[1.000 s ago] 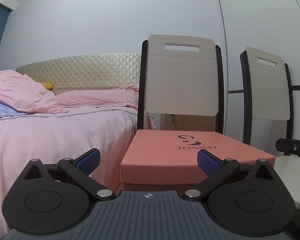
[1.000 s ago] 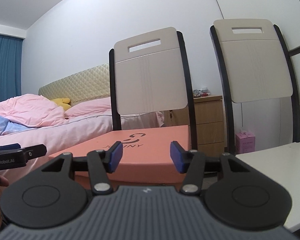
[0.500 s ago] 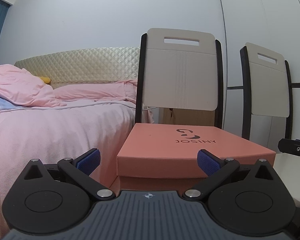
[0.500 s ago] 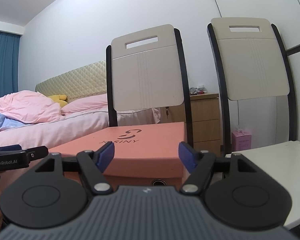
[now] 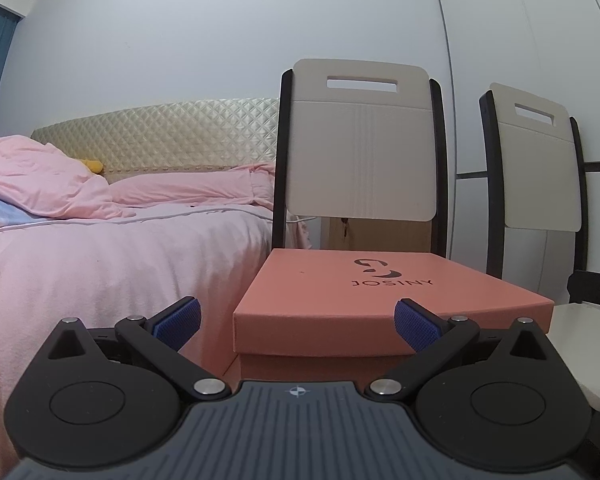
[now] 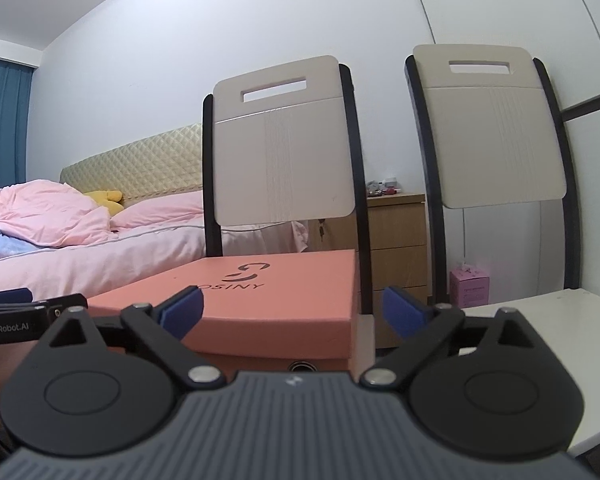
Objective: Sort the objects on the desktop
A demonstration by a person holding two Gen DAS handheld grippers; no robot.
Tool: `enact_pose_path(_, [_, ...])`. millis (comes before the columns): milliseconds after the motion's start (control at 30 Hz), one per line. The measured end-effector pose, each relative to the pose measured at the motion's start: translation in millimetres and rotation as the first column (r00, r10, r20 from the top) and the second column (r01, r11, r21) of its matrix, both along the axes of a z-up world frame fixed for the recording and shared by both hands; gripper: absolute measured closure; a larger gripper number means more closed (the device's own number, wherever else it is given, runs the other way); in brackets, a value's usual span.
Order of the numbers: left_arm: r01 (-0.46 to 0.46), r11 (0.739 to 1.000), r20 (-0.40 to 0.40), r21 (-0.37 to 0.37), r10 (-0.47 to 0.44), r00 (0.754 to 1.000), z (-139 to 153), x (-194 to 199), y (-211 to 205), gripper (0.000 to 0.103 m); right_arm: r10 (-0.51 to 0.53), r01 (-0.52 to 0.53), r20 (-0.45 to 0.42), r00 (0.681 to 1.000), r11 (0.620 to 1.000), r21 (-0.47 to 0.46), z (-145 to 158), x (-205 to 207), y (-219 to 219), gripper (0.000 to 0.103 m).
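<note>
A salmon-pink shoebox marked JOSINY sits closed on the seat of the left chair; it also shows in the right wrist view. My left gripper is open and empty, just short of the box's near left corner, at lid height. My right gripper is open and empty, in front of the box's near right corner, with its blue pads spread wide. The left gripper's tip shows at the left edge of the right wrist view.
Two beige chairs with black frames stand side by side. A bed with pink bedding lies left. A wooden nightstand and a small pink box stand behind. The right chair's white seat is on the right.
My right gripper's jaws have opened wider over the last second. Both views have shifted slightly relative to the shoebox.
</note>
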State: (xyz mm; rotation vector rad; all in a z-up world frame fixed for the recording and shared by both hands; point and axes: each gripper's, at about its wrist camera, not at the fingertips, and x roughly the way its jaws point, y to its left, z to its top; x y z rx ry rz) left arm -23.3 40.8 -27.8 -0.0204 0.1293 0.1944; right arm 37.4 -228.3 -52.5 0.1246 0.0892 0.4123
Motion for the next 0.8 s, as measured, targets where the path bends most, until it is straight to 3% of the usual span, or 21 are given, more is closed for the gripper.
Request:
enact_pose_path(67, [0.000,1.000,0.000,0.001,0.000,1.000,-0.1,-0.1,-0.2,0.000,-0.007,0.007,0.002,1.000,1.000,0.000,0.2,-0.3,-0.7,0.000])
enact_pose_path(800, [-0.008,1.000,-0.011,0.014,0.008,1.000,-1.9,2.5,-2.4,0.000,-0.073,0.073,-0.004,0.997,0.997,-0.031,-1.7,0.9,-0.9,0.000])
